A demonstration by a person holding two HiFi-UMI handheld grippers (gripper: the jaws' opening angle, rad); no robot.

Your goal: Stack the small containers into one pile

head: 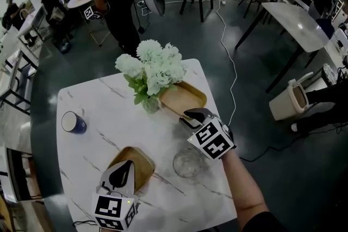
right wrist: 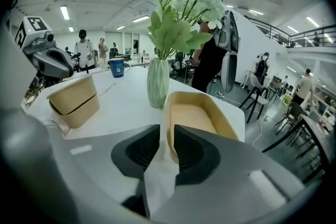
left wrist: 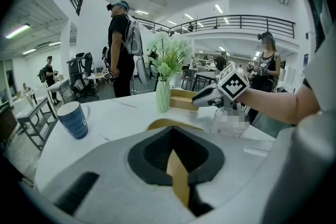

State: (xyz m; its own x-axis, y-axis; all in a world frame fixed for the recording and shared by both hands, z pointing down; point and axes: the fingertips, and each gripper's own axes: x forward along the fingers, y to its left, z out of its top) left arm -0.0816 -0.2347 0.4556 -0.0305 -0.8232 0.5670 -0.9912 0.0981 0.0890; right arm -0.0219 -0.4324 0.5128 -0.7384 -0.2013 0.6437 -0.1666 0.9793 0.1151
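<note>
The white marble-look table (head: 98, 117) has open room across its middle and left, where only a round blue mug (head: 72, 122) stands, while the far shallow tan container (head: 182, 96) lies near the far right edge just beside the vase of white flowers (head: 150, 101). A clear ribbed glass bowl (head: 189, 163) sits close to the right edge. The left gripper (head: 128, 163) is clenched on the thin rim of the near tan container (head: 144, 167), and the right gripper (head: 191, 115) has its jaws slightly parted around the far container's rounded corner rim.
</note>
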